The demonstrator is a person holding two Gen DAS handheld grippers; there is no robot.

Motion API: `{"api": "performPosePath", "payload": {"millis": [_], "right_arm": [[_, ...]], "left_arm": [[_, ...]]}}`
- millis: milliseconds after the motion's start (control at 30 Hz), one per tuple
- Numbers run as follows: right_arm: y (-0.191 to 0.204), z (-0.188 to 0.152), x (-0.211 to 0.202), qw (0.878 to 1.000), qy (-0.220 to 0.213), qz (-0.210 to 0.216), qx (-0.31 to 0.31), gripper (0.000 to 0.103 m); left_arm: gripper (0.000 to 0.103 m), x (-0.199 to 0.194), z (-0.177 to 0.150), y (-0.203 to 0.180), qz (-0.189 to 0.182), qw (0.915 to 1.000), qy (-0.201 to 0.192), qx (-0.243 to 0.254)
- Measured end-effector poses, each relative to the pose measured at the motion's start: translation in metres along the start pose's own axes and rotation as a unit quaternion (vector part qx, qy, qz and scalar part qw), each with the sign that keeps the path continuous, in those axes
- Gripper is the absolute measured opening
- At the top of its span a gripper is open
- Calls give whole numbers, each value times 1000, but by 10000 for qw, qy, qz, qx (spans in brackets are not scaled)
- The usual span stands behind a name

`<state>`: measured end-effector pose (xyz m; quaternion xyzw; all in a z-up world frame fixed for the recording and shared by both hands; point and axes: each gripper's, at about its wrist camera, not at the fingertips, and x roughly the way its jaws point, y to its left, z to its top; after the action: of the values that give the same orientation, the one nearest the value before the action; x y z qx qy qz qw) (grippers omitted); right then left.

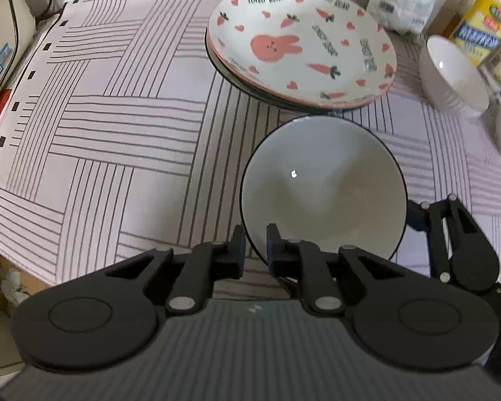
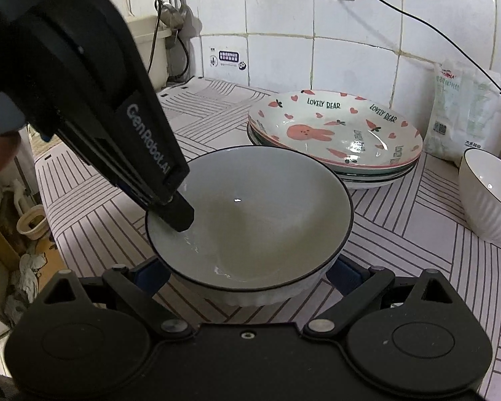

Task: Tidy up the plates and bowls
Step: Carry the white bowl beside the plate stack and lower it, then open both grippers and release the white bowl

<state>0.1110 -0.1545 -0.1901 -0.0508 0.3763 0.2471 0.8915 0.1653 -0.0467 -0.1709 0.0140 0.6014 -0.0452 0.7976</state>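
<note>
A white ceramic bowl with a thin black rim (image 2: 250, 214) is sitting upright on the pale tablecloth with dark striped blocks (image 1: 117, 117), just in front of a stack of shallow plates (image 2: 337, 140) whose top one is showing a pink rabbit, carrots, hearts and the words "LOVELY BEAR".

The left gripper (image 1: 255, 249) is pointing steeply down at the near-left edge of this bowl, one finger sitting inside the rim and the other outside; the jaws are standing narrow with the rim between them, a sliver of gap showing beside the wall. From the right wrist view its black body is reaching in from the upper left, with its tip inside the bowl.

The right gripper (image 2: 247, 275) is straddling the same bowl from the near side, its blue-padded fingers (image 2: 345, 275) spread wide on either side of the ribbed white outer wall; whether the pads are pressing on it cannot be told.

To the right of the bowl, apart from it, a second white ribbed bowl (image 2: 487, 193) is standing near a white printed bag (image 2: 461, 113) against the tiled wall (image 2: 284, 50).
</note>
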Motion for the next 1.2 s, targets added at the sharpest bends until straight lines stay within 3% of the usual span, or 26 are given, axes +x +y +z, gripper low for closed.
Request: {"api": "performPosePath", "payload": {"millis": [133, 467, 667, 967, 1200], "right_arm": [[2, 0, -7, 9999, 81, -80, -58, 100], [-21, -1, -59, 9988, -209, -80, 432, 100], [-55, 0, -90, 9936, -406, -309, 1009, 100], [-95, 0, -124, 9889, -740, -855, 959, 100], [-126, -3, -124, 9853, -817, -1090, 1026, 100]], "left_arm": [[33, -10, 0, -7, 79, 9998, 31, 185], [46, -47, 2, -30, 277, 9979, -289, 517], [47, -57, 6, -46, 297, 9973, -412, 538], [47, -77, 27, -87, 64, 9942, -855, 657], [47, -75, 50, -122, -318, 9899, -1205, 683]]}}
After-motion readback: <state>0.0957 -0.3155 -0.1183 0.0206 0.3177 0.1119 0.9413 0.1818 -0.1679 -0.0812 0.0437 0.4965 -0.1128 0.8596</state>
